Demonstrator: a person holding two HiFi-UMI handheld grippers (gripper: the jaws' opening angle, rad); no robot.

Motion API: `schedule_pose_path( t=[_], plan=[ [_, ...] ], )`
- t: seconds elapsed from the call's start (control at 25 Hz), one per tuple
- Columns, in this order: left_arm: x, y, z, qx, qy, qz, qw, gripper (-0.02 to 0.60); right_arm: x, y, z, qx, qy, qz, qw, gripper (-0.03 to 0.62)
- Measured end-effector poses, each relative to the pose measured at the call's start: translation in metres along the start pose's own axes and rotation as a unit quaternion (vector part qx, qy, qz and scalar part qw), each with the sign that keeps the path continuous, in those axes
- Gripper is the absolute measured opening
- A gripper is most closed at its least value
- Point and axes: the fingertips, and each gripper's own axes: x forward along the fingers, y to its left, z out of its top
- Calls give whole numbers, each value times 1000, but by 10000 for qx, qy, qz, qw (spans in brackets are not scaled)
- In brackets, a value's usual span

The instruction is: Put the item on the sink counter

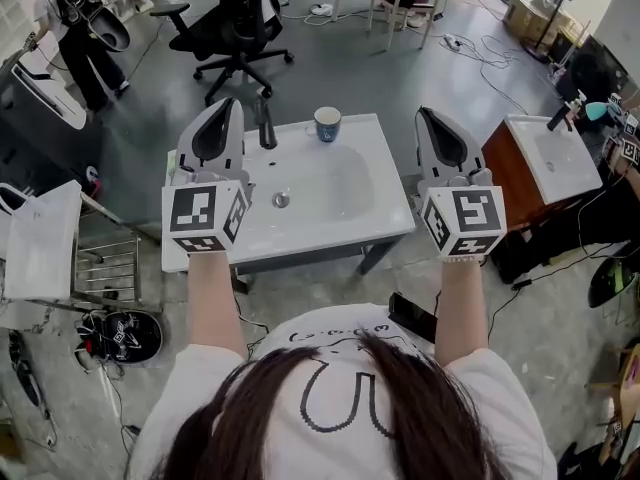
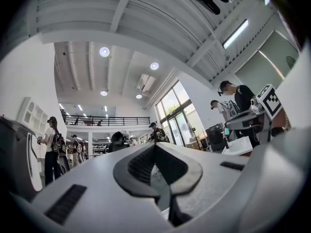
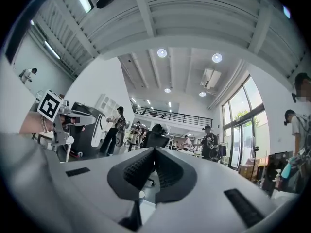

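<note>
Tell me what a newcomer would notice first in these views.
The left gripper and right gripper dominate the head view, held up side by side, jaws together and empty. Between them lies the white sink counter, with a blue-patterned cup on its far edge near the black faucet.

A blue-and-white cup [image 1: 327,123] is standing upright and open-topped on the white sink counter [image 1: 392,220], sitting at twelve o'clock of the basin [image 1: 335,183].
</note>
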Motion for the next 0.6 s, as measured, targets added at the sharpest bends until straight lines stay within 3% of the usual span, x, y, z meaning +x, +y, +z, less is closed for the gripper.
schedule_pose_path(
  t=[0.6],
  plan=[
    [-3, -6, -4, -302, 53, 92, 9995, 11, -5, -2, -10, -90, 155, 125, 9998, 29]
  ],
)
